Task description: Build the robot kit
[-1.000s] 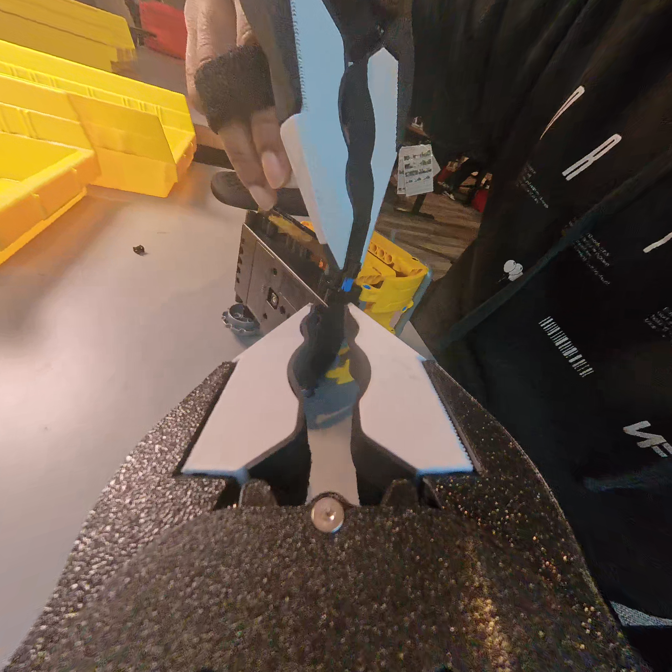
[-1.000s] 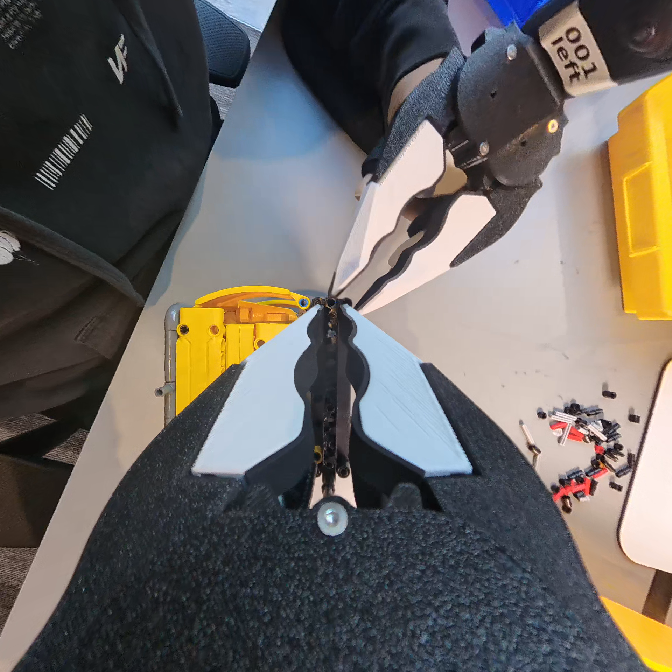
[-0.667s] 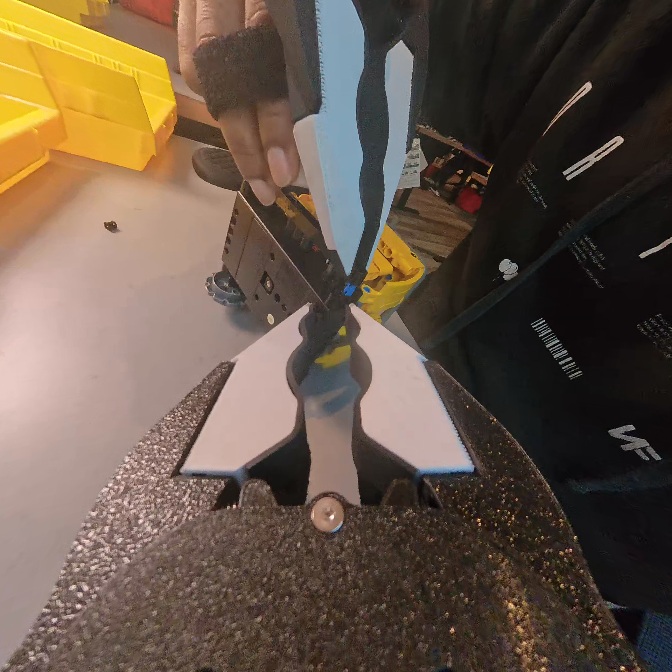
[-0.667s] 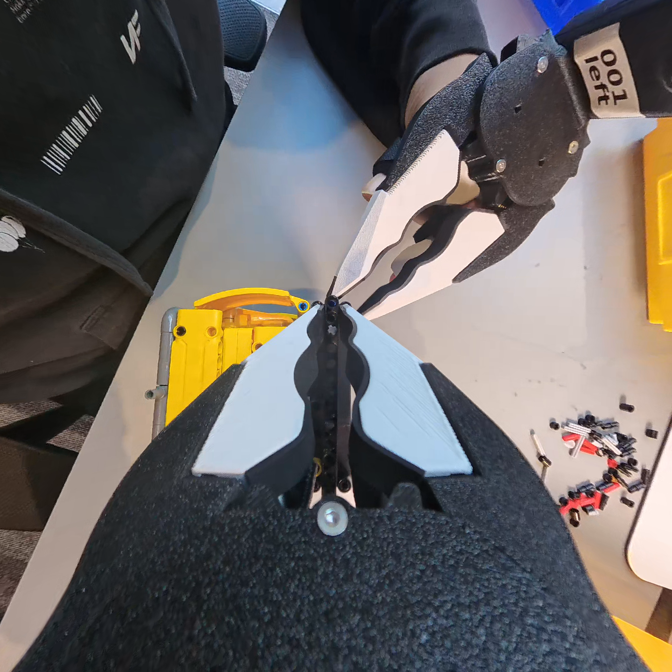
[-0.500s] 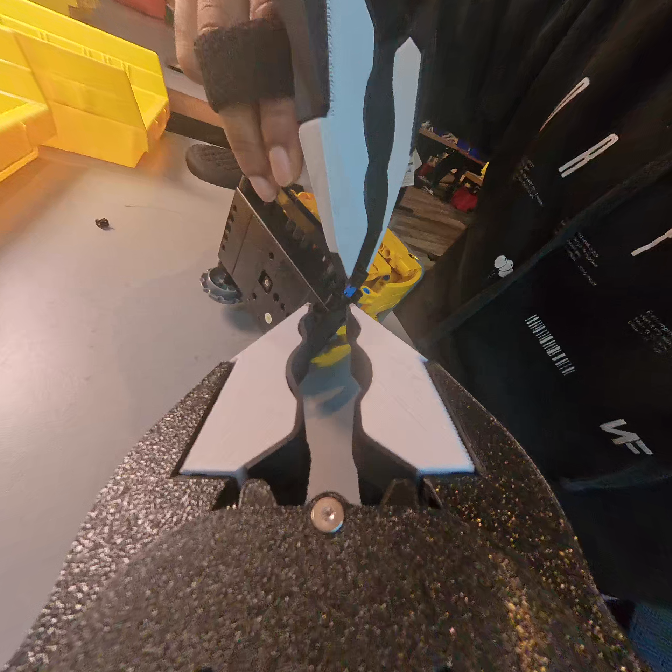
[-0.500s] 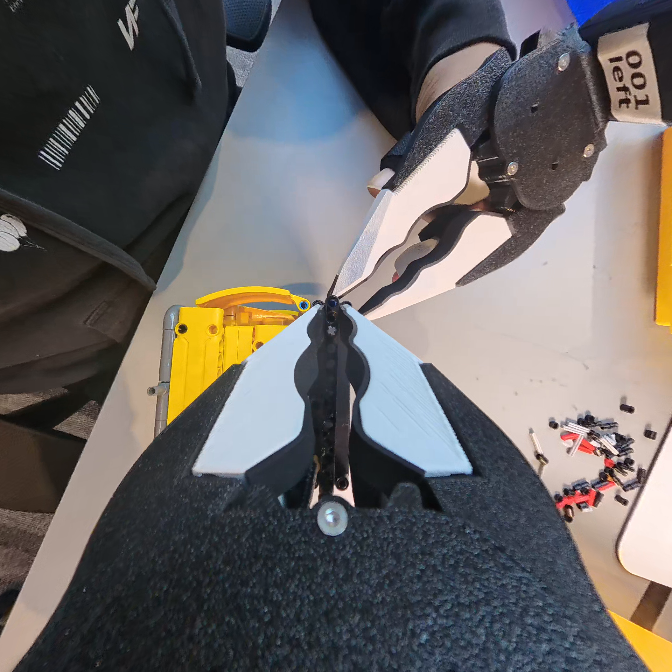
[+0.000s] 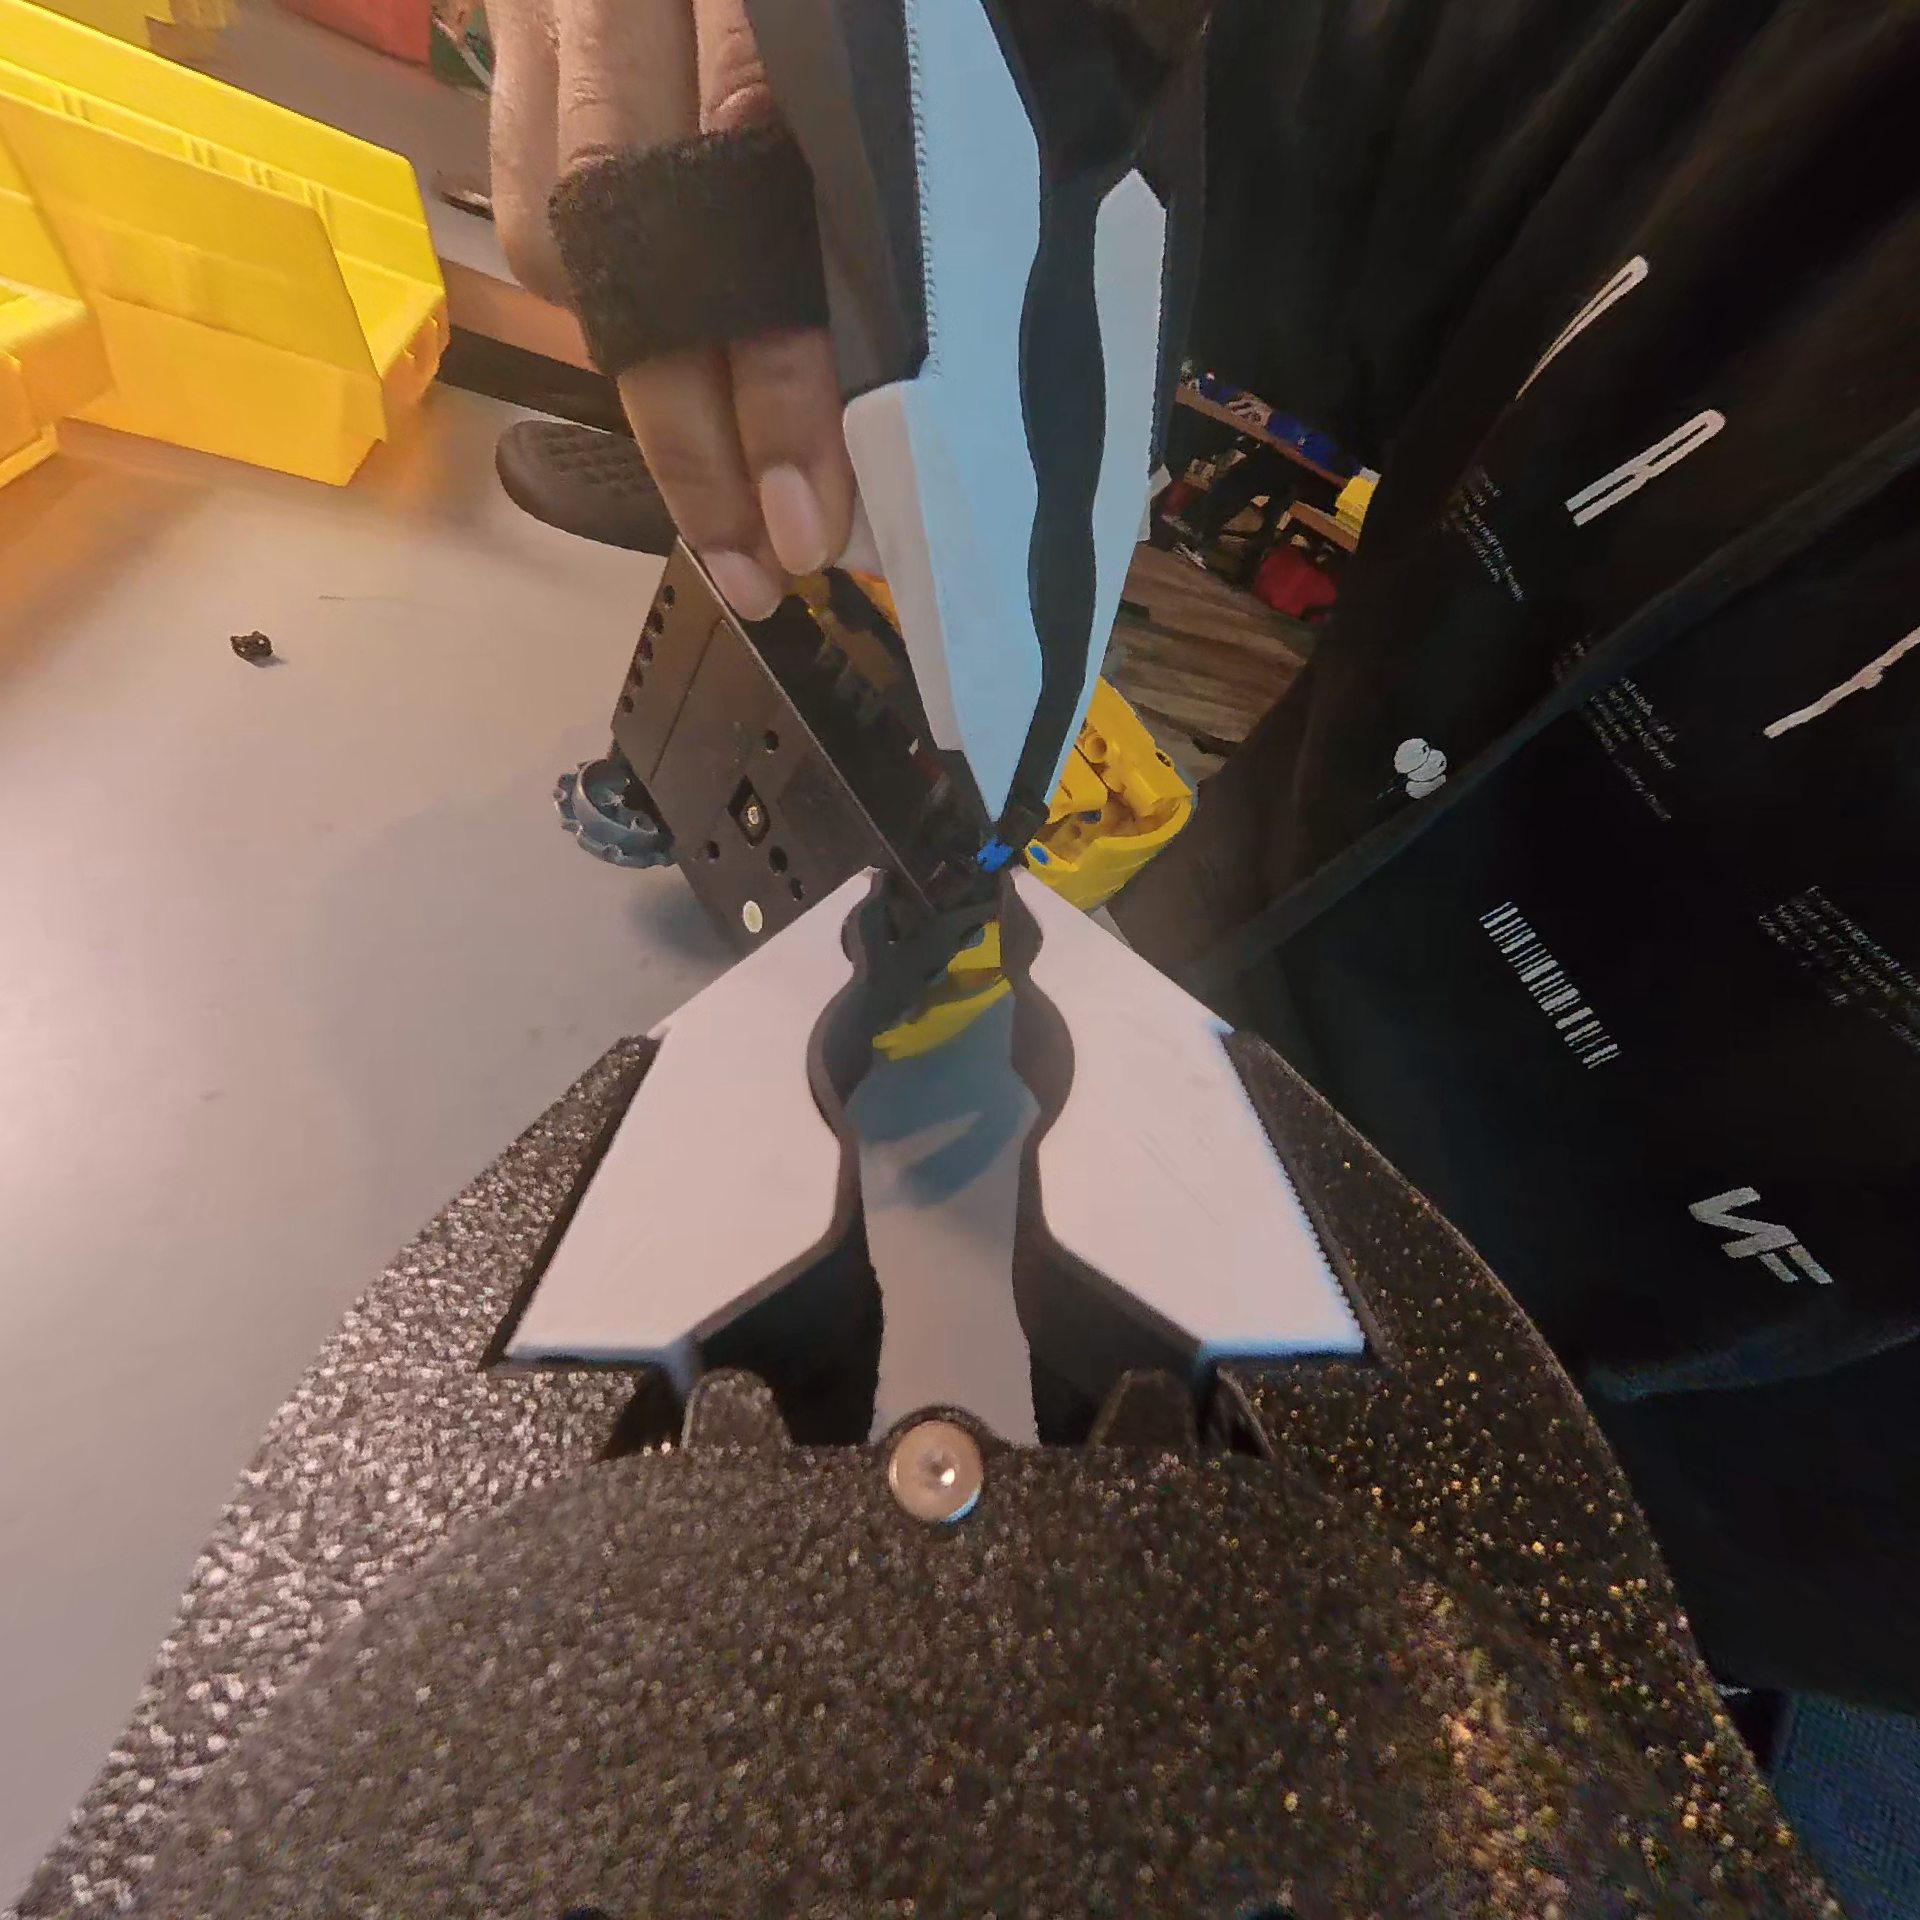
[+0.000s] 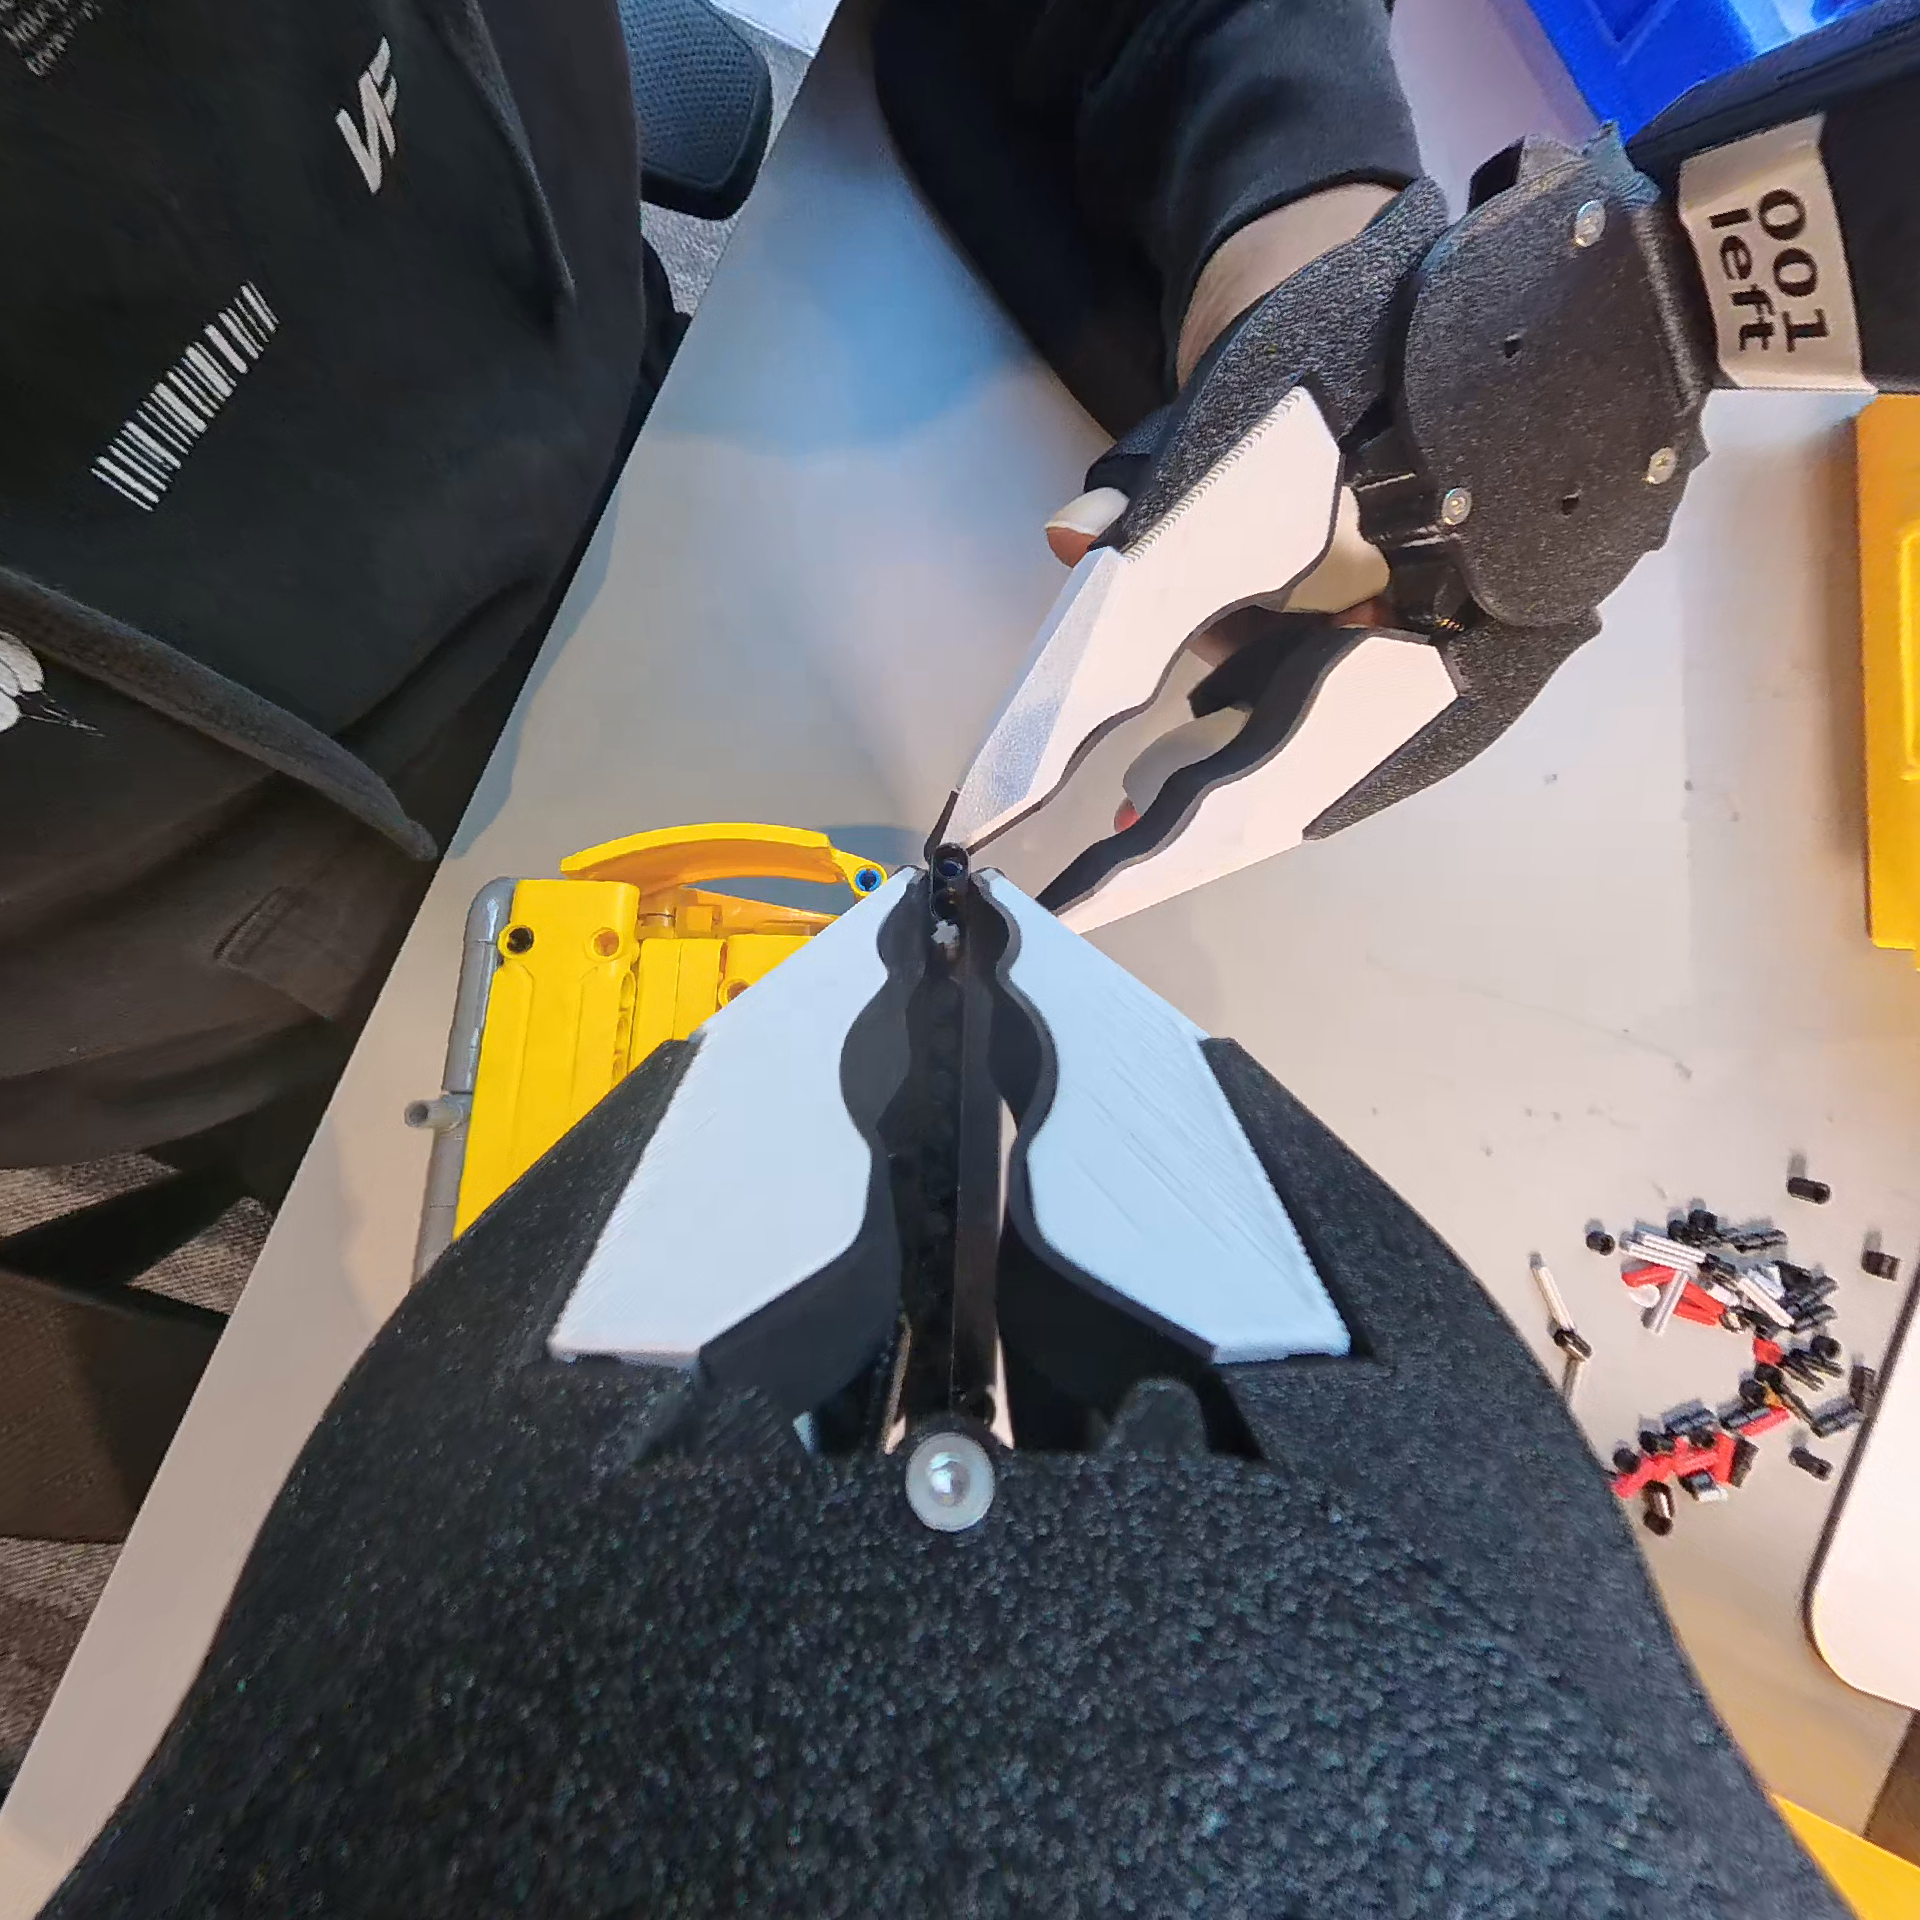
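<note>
Even indoor light; the table [image 8: 831, 540] shows soft bluish glare and shadows. Yellow bins [image 7: 208, 291] cast a warm glow at far left. Wide-angle bending warps the edges; near housings blur slightly.

Each camera is sitting on its own gripper, looking forward along the fingers from very close. The left wrist view is facing low across the grey surface [image 7: 260, 935] toward the yellow-and-black brick model [image 7: 748, 769]. The right wrist view is looking steeply down on the same model [image 8: 582, 987]. Both views are sharing the spot where the two fingertip pairs are meeting, and each is showing the other gripper.
</note>
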The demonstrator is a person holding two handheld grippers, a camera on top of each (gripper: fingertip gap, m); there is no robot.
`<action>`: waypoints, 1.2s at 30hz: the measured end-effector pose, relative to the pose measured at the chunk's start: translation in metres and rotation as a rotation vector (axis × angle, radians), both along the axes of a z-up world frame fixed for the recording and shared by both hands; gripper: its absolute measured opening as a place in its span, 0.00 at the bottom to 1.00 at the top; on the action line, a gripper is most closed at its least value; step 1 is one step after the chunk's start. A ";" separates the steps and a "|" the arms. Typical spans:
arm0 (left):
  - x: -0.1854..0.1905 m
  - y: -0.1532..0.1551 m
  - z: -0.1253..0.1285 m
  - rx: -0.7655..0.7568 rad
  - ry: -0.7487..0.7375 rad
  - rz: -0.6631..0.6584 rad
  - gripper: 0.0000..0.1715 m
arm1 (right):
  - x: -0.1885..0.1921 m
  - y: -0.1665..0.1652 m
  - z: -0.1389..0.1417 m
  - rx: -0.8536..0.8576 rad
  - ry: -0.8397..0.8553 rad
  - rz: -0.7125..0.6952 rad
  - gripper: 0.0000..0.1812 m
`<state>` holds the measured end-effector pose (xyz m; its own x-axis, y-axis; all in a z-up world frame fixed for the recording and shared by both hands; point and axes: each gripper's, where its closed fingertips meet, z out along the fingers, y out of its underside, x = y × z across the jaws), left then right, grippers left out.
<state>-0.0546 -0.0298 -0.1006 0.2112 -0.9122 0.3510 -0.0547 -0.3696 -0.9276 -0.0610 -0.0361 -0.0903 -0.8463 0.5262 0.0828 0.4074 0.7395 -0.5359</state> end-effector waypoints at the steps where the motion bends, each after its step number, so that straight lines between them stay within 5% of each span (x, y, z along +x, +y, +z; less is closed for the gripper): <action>1: 0.000 0.001 0.000 -0.011 -0.005 0.005 0.11 | 0.000 0.001 0.000 0.011 0.004 0.000 0.03; 4: 0.002 0.002 -0.001 -0.043 0.001 0.011 0.11 | 0.001 0.001 -0.002 0.028 -0.013 -0.001 0.03; 8: 0.015 0.008 -0.027 -0.029 0.189 0.040 0.04 | 0.016 -0.001 -0.032 0.180 -0.143 0.064 0.03; 14: 0.005 0.013 -0.010 0.014 0.116 0.087 0.00 | 0.012 0.008 -0.023 0.150 -0.106 0.020 0.03; 16: -0.002 0.015 -0.003 0.075 0.101 0.110 0.06 | 0.008 0.007 -0.014 0.091 -0.076 -0.001 0.03; 19: -0.008 0.008 0.004 0.130 0.070 0.083 0.27 | -0.002 0.011 0.007 -0.028 -0.006 -0.060 0.03; 24: -0.001 0.007 -0.004 0.202 0.145 0.084 0.38 | -0.006 0.013 0.036 -0.326 0.083 -0.138 0.04; 26: -0.002 0.008 -0.002 0.183 0.132 0.084 0.30 | -0.004 0.012 0.040 -0.405 0.102 -0.147 0.04; 36: -0.001 0.021 0.006 0.157 0.288 0.164 0.23 | 0.008 0.031 0.044 -0.436 0.225 -0.239 0.04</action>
